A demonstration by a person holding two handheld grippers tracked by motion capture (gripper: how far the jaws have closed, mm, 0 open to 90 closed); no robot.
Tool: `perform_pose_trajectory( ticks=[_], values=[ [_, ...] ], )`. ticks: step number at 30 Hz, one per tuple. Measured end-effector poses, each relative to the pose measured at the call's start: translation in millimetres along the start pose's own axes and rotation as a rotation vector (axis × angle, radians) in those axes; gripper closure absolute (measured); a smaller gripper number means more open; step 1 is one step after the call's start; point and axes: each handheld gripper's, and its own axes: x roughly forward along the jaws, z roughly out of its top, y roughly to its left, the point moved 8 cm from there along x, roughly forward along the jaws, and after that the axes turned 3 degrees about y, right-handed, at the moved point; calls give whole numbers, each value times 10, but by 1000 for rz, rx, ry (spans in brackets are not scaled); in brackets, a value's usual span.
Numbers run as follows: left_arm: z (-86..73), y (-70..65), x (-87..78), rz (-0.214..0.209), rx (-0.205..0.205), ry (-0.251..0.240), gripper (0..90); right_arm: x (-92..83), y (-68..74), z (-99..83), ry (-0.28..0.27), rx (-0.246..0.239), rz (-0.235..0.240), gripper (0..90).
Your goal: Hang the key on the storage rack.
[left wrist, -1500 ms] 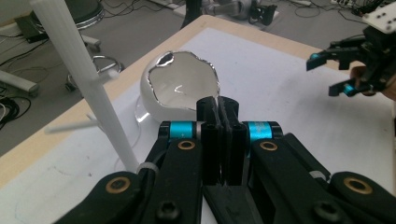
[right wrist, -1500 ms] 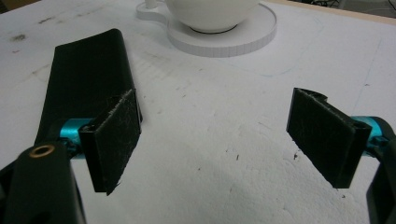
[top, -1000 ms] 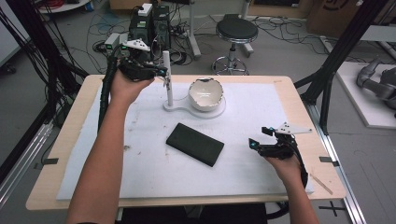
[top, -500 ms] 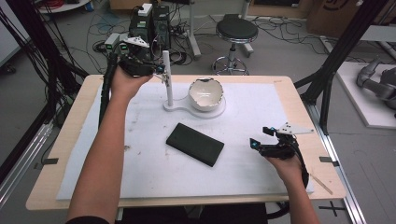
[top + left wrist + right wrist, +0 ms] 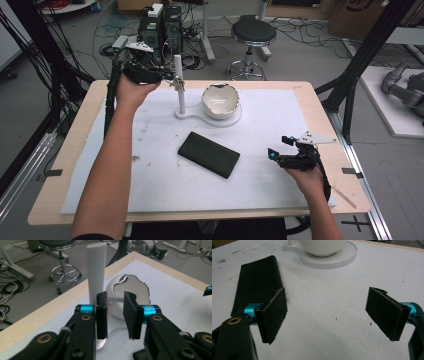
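Note:
A white stand has an upright post (image 5: 178,85) (image 5: 96,270) and a round base that carries a jagged-rimmed white bowl (image 5: 220,100) (image 5: 140,290) (image 5: 322,246). My left gripper (image 5: 172,80) (image 5: 115,297) is raised at the post's upper part. Its jaws have just been opening and stand a little apart. A short white arm off the post shows in the gap, and the pads do not press on it. A flat black case (image 5: 209,154) (image 5: 254,282) lies mid-mat. My right gripper (image 5: 277,146) (image 5: 327,300) rests low at the right of the mat, open wide and empty.
A white mat (image 5: 280,115) covers most of the wooden table (image 5: 75,125). Behind the table's far edge stand a round stool (image 5: 253,32), computer cases and loose cables. Black frame posts (image 5: 350,95) rise at both sides of the table.
The left hand has shifted slightly at the post. The right hand and the black case have not moved.

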Motion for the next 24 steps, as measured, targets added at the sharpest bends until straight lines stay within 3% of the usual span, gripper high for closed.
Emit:
perform_pose_trajectory(
  ticks=[4, 8, 9, 10, 11, 14, 15, 17, 21, 24],
  values=[
    [-182, -69, -88, -28, -6, 6, 571, -2, 3, 0, 1, -5, -1, 180],
    [-351, -155, -160, -49, 2, 10, 521, -3, 11, 5, -3, -9, 0, 180],
    [-478, -221, -204, -76, -1, 12, 489, 1, 17, 8, -4, -14, 1, 180],
    [-478, -221, -204, -76, -1, 12, 468, 1, 17, 8, -4, -14, 1, 180],
    [-624, -277, -237, -83, 1, 20, 433, 5, 25, 9, -1, -11, 3, 180],
    [-851, -337, -272, -88, -4, 31, 375, 19, 30, 8, 2, -17, 6, 180],
    [-851, -337, -272, -88, -4, 31, 357, 19, 30, 8, 2, -17, 6, 180],
    [-1042, -407, -296, -105, 1, 35, 346, 33, 31, 8, 5, -16, 5, 180],
    [-1251, -512, -310, -93, 28, 22, 288, 41, 27, 10, 7, -22, 6, 180],
    [-1408, -614, -313, -116, 31, 7, 258, 42, 18, 14, 4, -17, 4, 180]
  ],
)
